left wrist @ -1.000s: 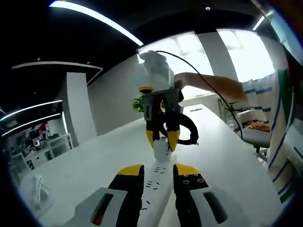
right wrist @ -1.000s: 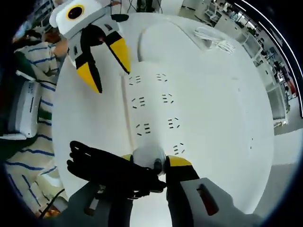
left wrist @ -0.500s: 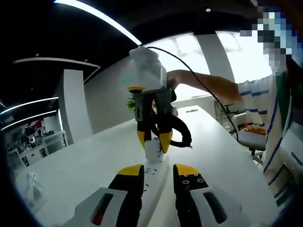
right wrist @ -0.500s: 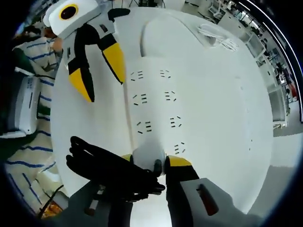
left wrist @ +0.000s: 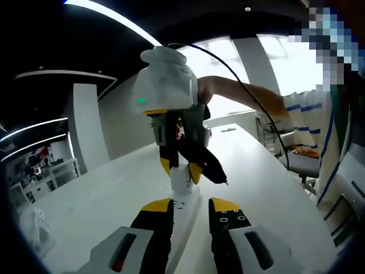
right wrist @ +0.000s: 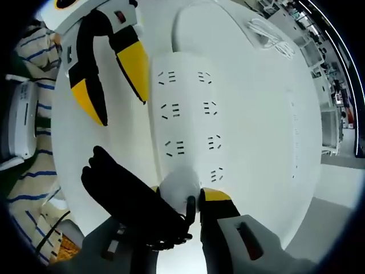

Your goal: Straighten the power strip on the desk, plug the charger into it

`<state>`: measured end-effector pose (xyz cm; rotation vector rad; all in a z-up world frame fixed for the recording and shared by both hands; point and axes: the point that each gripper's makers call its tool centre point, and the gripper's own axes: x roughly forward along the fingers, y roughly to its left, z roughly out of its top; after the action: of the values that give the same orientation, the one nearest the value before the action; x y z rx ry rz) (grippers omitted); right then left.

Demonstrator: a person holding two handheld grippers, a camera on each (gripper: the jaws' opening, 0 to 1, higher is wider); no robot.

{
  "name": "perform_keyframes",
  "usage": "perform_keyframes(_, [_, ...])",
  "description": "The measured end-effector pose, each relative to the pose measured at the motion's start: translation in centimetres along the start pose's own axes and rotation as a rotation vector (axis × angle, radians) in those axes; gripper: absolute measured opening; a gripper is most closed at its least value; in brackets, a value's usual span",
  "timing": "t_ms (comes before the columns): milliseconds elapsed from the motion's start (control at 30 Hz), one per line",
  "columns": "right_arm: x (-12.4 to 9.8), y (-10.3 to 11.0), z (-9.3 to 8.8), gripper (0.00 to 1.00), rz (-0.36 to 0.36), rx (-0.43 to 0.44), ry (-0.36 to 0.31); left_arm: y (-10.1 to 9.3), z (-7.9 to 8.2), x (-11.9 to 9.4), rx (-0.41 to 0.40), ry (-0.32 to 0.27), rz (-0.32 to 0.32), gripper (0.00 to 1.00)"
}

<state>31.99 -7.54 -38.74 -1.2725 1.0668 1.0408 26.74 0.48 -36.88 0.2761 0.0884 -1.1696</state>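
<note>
Charger, small white rounded plastic block with coiled black cable: left gripper view, standing on the long white power strip, clamped in right tongs; left tongs apart over the strip. Right gripper view, charger at the strip's near end on the white worktop; left tongs beside the strip. Judged light, rigid, smooth; grip by its flat sides.

office | strip lights top | white desks at left | big windows upper right
</note>
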Motion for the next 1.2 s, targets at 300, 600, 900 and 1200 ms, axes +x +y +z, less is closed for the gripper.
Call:
perform_keyframes(300, [0.2, -0.1, 0.2, 0.23, 0.007, -0.010, 0.038, 0.1, 1.4, -0.1, -0.034, -0.054, -0.007, 0.25])
perform_keyframes(600, [0.6, 0.1, -0.1, 0.23, 0.029, 0.026, -0.031, -1.0, 0.0, 0.2, 0.000, -0.001, -0.034, 0.25])
perform_keyframes(900, [1.0, 0.0, -0.5, 0.24, 0.034, 0.015, 0.139, -1.7, 0.5, 0.7, -0.014, -0.020, -0.057, 0.25])
perform_keyframes(1200, [1.4, 0.7, -0.6, 0.24, 0.020, 0.015, 0.129, -1.8, 0.4, 0.8, -0.021, -0.017, -0.062, 0.25])
